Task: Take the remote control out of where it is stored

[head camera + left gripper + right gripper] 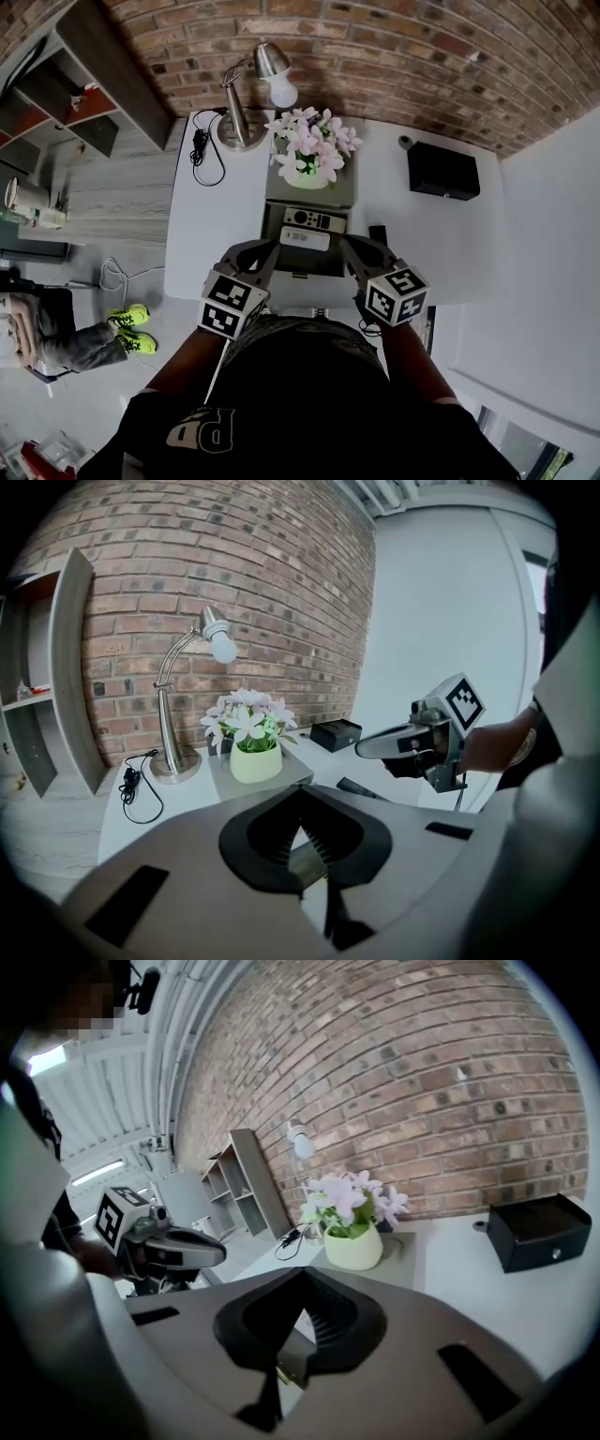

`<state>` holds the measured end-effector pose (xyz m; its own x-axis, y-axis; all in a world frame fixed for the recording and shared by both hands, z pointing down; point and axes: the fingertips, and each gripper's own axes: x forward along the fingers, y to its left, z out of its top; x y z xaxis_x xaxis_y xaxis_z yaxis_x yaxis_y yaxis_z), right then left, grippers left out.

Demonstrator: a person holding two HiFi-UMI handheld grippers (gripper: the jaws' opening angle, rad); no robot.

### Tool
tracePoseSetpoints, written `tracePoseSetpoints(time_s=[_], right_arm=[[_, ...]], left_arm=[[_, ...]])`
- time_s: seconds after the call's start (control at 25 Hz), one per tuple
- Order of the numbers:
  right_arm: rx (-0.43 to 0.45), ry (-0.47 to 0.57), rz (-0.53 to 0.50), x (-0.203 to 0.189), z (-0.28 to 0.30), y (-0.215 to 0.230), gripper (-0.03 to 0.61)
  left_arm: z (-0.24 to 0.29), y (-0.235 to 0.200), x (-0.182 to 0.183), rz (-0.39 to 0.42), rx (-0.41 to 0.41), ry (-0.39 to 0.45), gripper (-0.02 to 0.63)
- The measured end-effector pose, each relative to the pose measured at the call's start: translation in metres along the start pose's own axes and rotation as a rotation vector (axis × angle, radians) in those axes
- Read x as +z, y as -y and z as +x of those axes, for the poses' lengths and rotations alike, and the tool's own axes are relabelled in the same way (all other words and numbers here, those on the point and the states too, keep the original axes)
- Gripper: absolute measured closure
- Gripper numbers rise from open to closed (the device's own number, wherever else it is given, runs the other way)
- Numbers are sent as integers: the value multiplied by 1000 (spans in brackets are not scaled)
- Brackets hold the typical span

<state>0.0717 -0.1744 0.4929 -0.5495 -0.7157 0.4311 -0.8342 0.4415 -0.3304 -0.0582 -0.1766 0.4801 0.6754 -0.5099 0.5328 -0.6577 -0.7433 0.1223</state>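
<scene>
A grey drawer unit (272, 217) stands on the white table (211, 234) with its drawer pulled out toward me. Two remotes lie in the drawer, a white one (305, 239) at the front and a light one with dark buttons (314, 219) behind it. My left gripper (270, 253) hovers at the drawer's left front corner and my right gripper (350, 247) at its right front corner. Both are raised above the table. The left gripper (314, 860) and the right gripper (291, 1349) both look shut with nothing between them. Neither touches a remote.
A pot of pink and white flowers (309, 155) sits on top of the drawer unit. Behind it stand a desk lamp (246, 103) and a black cable (200, 145). A black box (442, 171) is at the back right, with a flat black item (377, 234) beside the drawer. A seated person (84, 337) is at the left.
</scene>
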Motion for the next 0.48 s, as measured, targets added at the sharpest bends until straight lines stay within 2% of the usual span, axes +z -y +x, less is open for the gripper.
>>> tracePoseSetpoints(time_s=[0.24, 0.48], right_arm=[[97, -69, -79, -11, 21, -48, 572], [111, -89, -90, -12, 29, -54, 572]], left_arm=[[-10, -9, -5, -14, 23, 5, 607], [-16, -15, -7, -3, 31, 16, 607]])
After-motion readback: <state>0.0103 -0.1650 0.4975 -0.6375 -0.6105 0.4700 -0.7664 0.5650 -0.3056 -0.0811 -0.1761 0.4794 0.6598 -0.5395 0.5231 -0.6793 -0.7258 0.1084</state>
